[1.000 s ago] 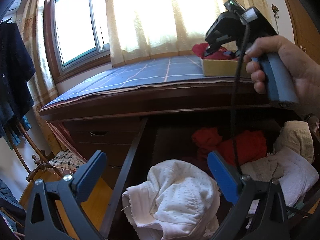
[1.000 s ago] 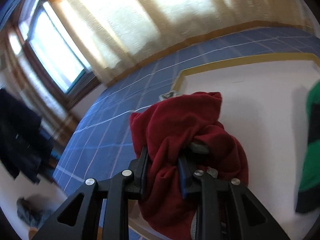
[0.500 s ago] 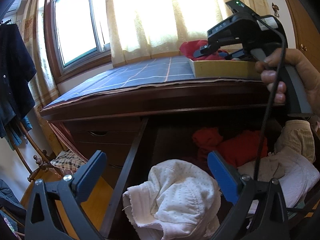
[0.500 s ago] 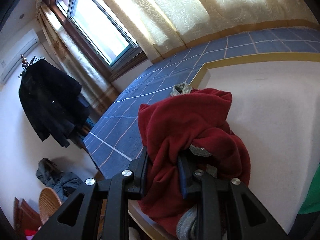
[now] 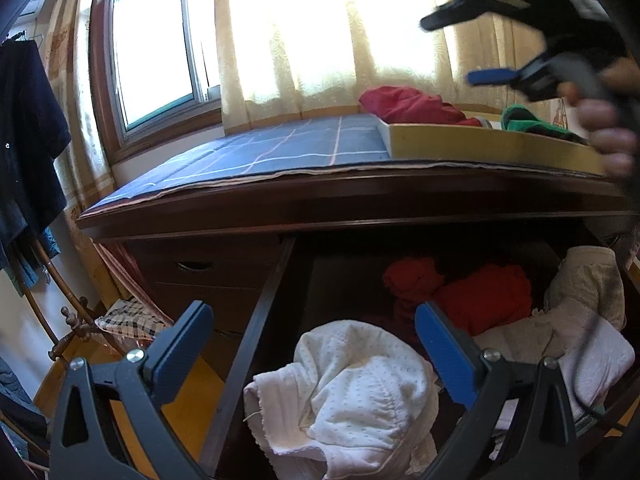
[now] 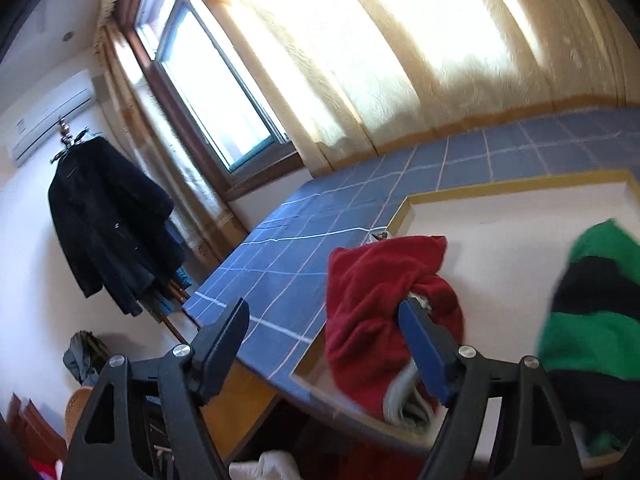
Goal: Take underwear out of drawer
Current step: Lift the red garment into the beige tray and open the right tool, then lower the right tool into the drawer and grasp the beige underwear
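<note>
The drawer (image 5: 256, 320) stands pulled out, with a white dotted underwear piece (image 5: 360, 384) at its front, red garments (image 5: 480, 296) behind and beige ones (image 5: 588, 280) to the right. My left gripper (image 5: 312, 320) hovers open just above the white piece, holding nothing. On the dresser top, red underwear (image 6: 372, 304) (image 5: 412, 104) lies in the yellow-rimmed tray (image 6: 500, 188) (image 5: 480, 144) beside a green and black garment (image 6: 592, 300). My right gripper (image 6: 322, 308) (image 5: 460, 48) has just been opening; its jaws stand wide and raised, with nothing pinched between them.
A blue checked cloth (image 5: 280, 152) covers the dresser top left of the tray. Behind it are the window (image 5: 160, 48) and curtains (image 6: 400, 60). A dark coat (image 6: 104, 220) hangs on a rack at the left. Closed drawers (image 5: 196, 268) sit left of the open one.
The right gripper's jaws went from shut on the red underwear to wide apart, and it drew back and up. The red piece now lies free in the tray. The left gripper stayed put.
</note>
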The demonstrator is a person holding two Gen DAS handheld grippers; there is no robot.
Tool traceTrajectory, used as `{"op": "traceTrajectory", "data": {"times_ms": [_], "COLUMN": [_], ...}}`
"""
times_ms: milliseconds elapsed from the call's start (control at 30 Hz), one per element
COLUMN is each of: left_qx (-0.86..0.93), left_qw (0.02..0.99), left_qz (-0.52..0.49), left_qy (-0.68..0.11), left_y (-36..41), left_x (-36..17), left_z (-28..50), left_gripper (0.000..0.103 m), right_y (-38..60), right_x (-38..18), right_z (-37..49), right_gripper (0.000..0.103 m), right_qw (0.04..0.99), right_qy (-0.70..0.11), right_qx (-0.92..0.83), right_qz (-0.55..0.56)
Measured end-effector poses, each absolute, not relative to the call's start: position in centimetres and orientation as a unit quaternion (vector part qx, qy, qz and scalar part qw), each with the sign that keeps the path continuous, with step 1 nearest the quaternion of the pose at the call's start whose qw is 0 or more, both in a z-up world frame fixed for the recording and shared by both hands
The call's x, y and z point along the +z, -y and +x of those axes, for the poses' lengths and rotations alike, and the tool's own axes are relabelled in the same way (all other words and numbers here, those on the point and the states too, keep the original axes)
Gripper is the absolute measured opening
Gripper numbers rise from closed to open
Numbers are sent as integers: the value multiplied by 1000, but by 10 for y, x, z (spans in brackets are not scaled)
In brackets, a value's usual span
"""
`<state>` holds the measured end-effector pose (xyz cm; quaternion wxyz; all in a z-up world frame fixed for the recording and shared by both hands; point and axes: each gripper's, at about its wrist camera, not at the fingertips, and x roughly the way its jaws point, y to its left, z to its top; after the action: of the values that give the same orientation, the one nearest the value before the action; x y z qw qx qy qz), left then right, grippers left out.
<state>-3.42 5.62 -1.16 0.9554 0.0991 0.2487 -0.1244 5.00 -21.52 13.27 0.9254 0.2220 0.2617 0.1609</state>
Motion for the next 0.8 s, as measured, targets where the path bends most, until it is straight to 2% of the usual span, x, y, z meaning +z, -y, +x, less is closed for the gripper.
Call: {"op": "traceTrajectory", "data": {"times_ms": [200,467,800], "left_qx": [-116,-103,-98], "left_qw": [956,956,957], "left_qz": [104,111,118], "left_qy": [-249,-249,-245], "left_y": [-54,-50,-47], "left_x": [-12,-13,-14], "left_z": [-33,-31,-33], "left_gripper": [103,103,103], "right_y": [235,264,272], "right_x": [134,89,21], "right_z": [-20,-93,-140], "right_gripper": [79,79,79], "right_qw": [930,930,878], "right_qy": [-261,-310,-395], "right_qx": [161,101,89], "right_qz": [201,171,256]}}
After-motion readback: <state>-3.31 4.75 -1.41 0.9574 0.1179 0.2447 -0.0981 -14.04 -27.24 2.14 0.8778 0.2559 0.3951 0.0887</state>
